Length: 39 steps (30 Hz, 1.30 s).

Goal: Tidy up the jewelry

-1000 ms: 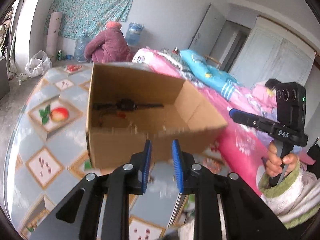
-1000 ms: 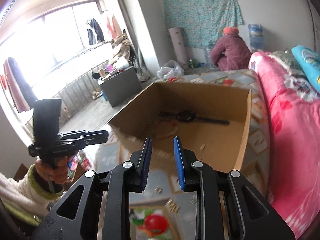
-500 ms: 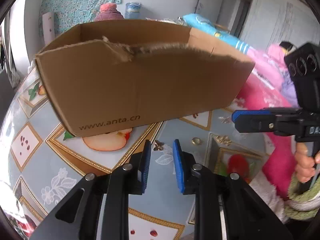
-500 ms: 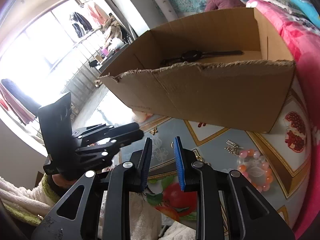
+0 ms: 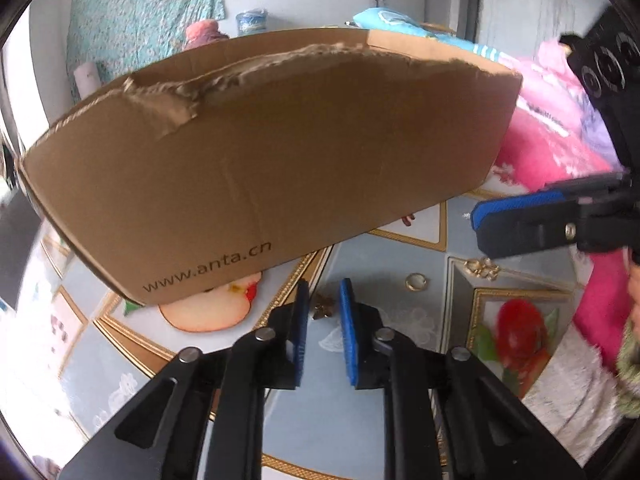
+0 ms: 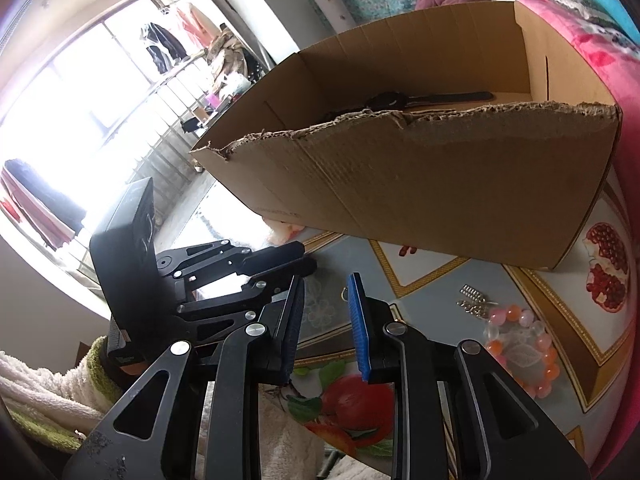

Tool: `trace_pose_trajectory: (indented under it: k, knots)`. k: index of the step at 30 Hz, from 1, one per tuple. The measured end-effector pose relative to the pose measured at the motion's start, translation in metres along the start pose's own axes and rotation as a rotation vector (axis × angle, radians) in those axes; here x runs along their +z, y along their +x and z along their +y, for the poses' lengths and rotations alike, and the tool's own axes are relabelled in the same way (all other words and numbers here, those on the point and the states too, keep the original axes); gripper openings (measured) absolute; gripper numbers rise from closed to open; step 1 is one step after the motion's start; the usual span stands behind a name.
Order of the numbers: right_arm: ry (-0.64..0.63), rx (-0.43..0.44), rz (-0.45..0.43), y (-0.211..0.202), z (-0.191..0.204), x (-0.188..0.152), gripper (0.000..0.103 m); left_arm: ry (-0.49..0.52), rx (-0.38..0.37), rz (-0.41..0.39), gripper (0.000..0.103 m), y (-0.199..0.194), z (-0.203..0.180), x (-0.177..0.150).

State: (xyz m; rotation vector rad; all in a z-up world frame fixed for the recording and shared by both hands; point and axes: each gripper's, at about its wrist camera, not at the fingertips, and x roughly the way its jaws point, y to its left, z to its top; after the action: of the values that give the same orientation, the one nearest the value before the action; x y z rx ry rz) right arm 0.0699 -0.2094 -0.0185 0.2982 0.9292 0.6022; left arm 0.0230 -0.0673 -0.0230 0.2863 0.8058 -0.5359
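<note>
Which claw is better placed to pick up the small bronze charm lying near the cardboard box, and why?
Left, probably. The left claw is open with the bronze charm lying right between its blue tips, just short of the cardboard box. The right claw is open too, but off to the side.

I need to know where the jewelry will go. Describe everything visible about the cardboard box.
The cardboard box is plain brown corrugated card, open-topped, with the flaps torn off so the near rim is ragged. "www.anta.cn" is printed low on its near wall. It stands upright on the patterned tablecloth, partly covering a printed fruit. Inside, a black wristwatch lies on the bottom. Neither tool touches the box.
</note>
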Motion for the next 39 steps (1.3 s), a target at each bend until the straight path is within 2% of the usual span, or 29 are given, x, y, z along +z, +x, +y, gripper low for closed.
trace_pose_trajectory:
  k: [5,12,16,19,28,33,36,38,39]
  knots:
    - [0.007,0.001,-0.006,0.0,-0.002,-0.001,0.023,0.031,0.027,-0.004,0.006,-0.002,-0.004,-0.001]
    - [-0.011,-0.024,-0.006,-0.005,-0.001,-0.004,0.023,-0.011,0.005,-0.015,0.006,-0.007,0.0,-0.004]
    - [-0.056,-0.064,-0.002,0.001,0.009,-0.006,0.024,-0.061,0.001,-0.028,0.006,-0.014,0.006,-0.004]
    - [-0.097,-0.096,0.012,0.009,0.017,-0.009,0.032,-0.097,0.004,-0.042,0.006,-0.02,0.01,-0.004]
    - [-0.213,-0.2,0.037,0.033,0.039,-0.013,0.032,-0.15,-0.004,-0.042,0.006,-0.021,0.016,-0.009]
    - [-0.242,-0.247,0.046,0.039,0.041,-0.012,0.028,-0.17,-0.006,-0.045,0.006,-0.023,0.02,-0.011]
    - [-0.266,-0.276,0.058,0.046,0.044,-0.013,0.023,-0.183,-0.008,-0.045,0.006,-0.023,0.023,-0.011]
    - [-0.279,-0.287,0.074,0.049,0.045,-0.015,0.013,-0.187,-0.009,-0.044,0.006,-0.023,0.024,-0.012]
    - [-0.286,-0.298,0.069,0.05,0.046,-0.016,0.012,-0.188,-0.01,-0.044,0.006,-0.023,0.024,-0.012]
